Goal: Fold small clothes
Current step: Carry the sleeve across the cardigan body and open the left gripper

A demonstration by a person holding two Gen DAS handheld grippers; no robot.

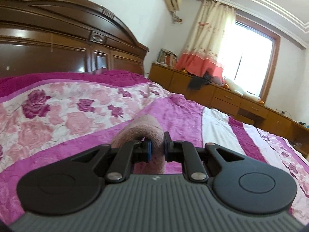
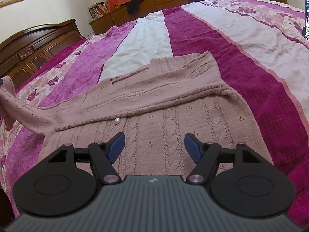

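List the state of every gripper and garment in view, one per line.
Left gripper: shut on the sleeve, lifted off the bed.
Right gripper: open, empty, over the cardigan.
Pink knit cardigan: lying flat on the bedspread, one sleeve raised.

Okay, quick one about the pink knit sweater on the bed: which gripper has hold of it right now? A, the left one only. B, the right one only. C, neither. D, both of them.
A: the left gripper is closed on a fold of the pink sweater, while the right gripper is open above the knit, gripping nothing.
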